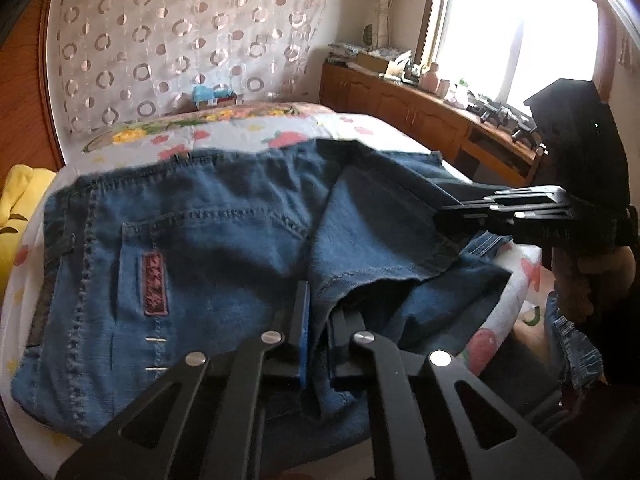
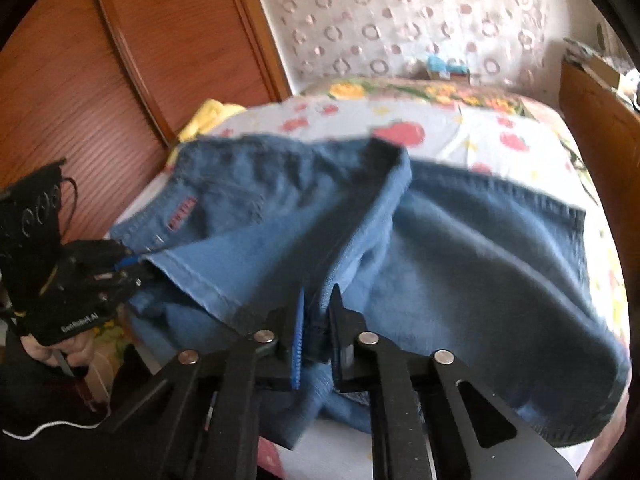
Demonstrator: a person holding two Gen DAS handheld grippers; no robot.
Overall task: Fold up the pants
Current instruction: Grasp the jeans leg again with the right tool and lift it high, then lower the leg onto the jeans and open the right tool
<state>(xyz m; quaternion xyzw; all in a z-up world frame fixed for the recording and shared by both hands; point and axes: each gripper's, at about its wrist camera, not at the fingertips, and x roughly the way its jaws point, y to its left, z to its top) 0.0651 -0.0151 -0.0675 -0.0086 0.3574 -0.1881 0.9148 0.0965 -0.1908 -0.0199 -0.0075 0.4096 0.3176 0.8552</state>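
Observation:
Blue jeans lie partly folded on a flower-print bed sheet, the back pocket with its red label facing up. At the near edge, my left gripper is shut on a fold of denim. From the right, my right gripper reaches in and pinches the cloth's far side. In the right wrist view the right gripper clamps a denim ridge of the jeans. There the left gripper grips a hem at the left, held by a hand.
A yellow cushion lies at the bed's left edge beside a wooden panel. A wooden sideboard with several small items runs under the bright window. A patterned curtain hangs behind the bed.

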